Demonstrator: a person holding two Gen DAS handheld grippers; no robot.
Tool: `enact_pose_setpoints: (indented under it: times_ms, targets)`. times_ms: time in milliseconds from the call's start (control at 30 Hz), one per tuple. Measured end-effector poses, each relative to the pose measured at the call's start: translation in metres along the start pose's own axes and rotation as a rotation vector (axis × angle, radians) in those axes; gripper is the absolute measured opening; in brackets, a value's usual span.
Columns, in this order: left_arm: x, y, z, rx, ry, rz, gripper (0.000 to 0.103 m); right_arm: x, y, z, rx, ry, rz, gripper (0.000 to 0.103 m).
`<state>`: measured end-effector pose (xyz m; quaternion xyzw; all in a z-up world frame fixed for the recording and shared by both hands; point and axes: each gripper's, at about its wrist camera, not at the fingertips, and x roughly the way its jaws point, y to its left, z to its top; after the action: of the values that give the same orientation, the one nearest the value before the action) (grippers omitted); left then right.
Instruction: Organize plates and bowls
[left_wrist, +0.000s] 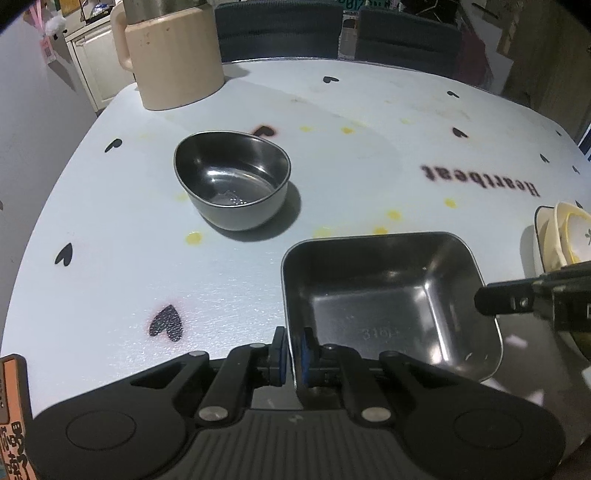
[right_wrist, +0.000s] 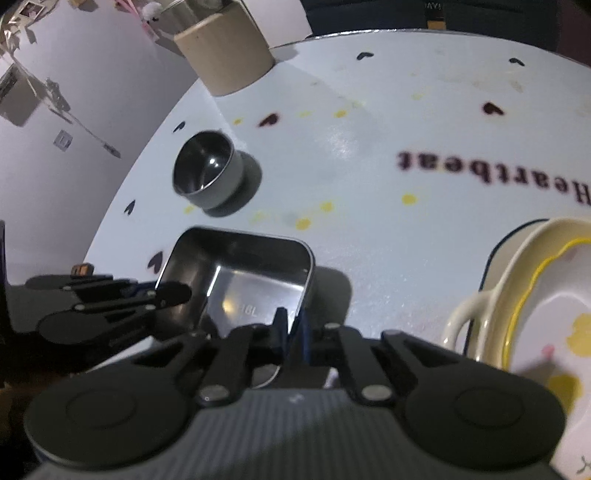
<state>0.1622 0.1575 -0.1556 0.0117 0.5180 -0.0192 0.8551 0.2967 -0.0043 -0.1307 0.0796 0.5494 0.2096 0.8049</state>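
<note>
Steel square tray (left_wrist: 388, 295) pinched at opposite rims by left tongs (left_wrist: 291, 350) and right tongs (right_wrist: 291, 332) (both clenched), near bench's (left_wrist: 129, 258) front edge.

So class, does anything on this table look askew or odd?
Yes: the square steel dish is tilted off the tablecloth, gripped by both tongs, left and right. The round steel bowl sits level.

Both tools clamped

The left tool (left_wrist: 291, 354) and right tool (right_wrist: 293, 332) each have jaws pinched on a wall of the square steel dish (left_wrist: 388, 295).
</note>
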Motion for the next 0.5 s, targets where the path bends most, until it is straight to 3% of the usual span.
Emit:
enact_pose_setpoints:
  times_ms: [400,500]
  targets:
    - [0.0025,0.0050,0.0045,-0.027,-0.015,-0.023,0.010,-0.0017,-0.0078,0.0021,0.020,0.010,-0.005,0.009]
    - [-0.0032,0.0057,0.0069,-0.027,-0.031,-0.051,0.027,-0.0052,-0.0042,0.0030,0.000,0.029,0.005,0.022]
